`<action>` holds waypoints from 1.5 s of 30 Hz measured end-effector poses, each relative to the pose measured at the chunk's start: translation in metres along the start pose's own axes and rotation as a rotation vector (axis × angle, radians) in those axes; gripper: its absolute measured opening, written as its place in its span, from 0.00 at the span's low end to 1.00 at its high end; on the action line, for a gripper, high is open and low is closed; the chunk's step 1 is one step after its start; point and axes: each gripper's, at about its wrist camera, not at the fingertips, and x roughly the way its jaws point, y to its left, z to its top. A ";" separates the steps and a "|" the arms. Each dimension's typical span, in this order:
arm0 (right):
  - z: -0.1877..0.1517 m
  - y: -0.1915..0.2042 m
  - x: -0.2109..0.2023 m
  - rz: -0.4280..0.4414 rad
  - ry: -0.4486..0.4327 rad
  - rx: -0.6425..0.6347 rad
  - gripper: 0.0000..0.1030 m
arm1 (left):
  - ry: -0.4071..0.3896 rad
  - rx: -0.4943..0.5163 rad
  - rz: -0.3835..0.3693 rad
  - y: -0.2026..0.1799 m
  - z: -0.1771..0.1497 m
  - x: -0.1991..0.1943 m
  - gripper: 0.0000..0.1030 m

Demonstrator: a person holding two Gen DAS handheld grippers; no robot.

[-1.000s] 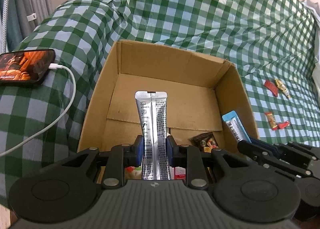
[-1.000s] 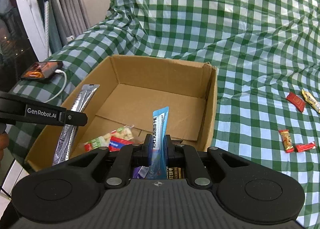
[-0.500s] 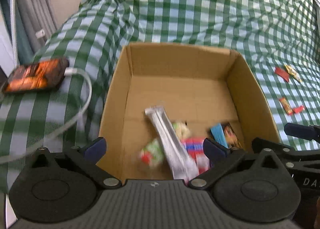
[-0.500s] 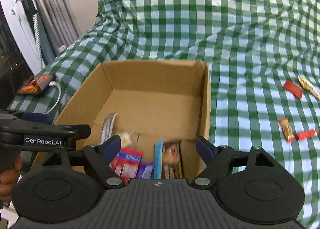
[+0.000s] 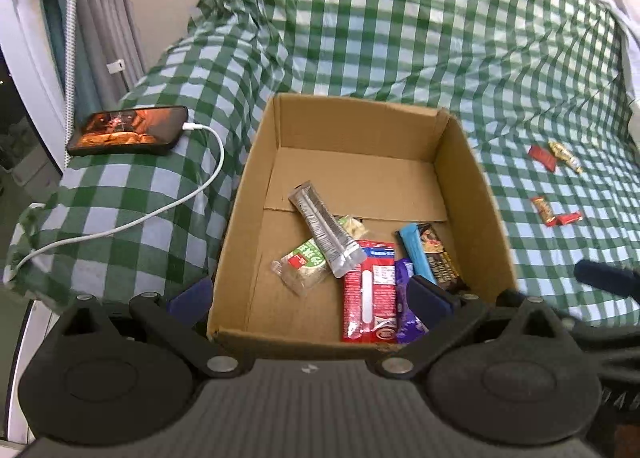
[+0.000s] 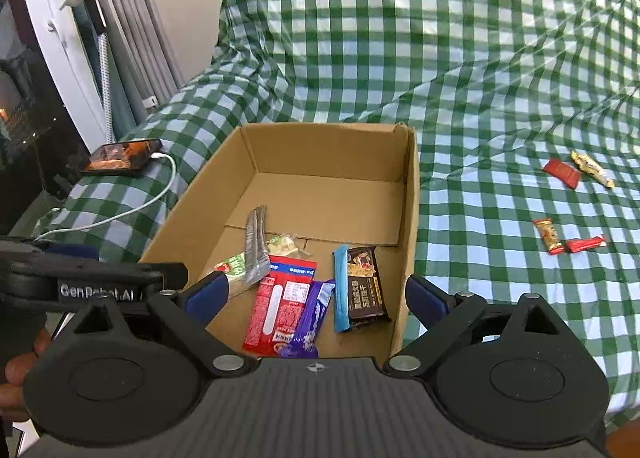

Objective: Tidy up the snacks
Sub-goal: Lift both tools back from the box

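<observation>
A: Which step is this?

B: A drop-off. Both the left gripper (image 5: 310, 294) and right gripper (image 6: 316, 294) have just opened and hold nothing; the silver stick (image 5: 326, 230) and blue stick (image 6: 341, 288) lie inside the cardboard box (image 6: 320, 145).

A: Next?

B: Probably the four small snacks (image 6: 554, 236) on the checked cloth (image 6: 460, 69), right of the box.

Each claw (image 6: 316, 296) is matt black with blue pads (image 6: 208, 292), silver pivot screws and round side housings; white "GenRobot.AI" lettering marks the left claw (image 6: 100, 282) at the frame's left.

even soft indoor light, strong fisheye bending at edges, slight blur, dark corners
</observation>
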 end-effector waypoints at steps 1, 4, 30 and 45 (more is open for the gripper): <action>-0.003 0.001 -0.006 0.001 -0.004 -0.004 0.94 | -0.005 -0.001 -0.002 -0.001 -0.002 -0.005 1.00; -0.015 0.004 -0.023 -0.003 -0.016 -0.020 0.95 | -0.023 -0.008 -0.001 -0.003 -0.011 -0.021 1.00; -0.048 0.006 -0.098 -0.018 -0.155 -0.032 0.98 | -0.143 0.005 -0.006 -0.019 -0.042 -0.089 1.00; -0.049 -0.002 -0.112 -0.021 -0.211 -0.009 0.99 | -0.128 0.006 -0.016 -0.028 -0.035 -0.097 1.00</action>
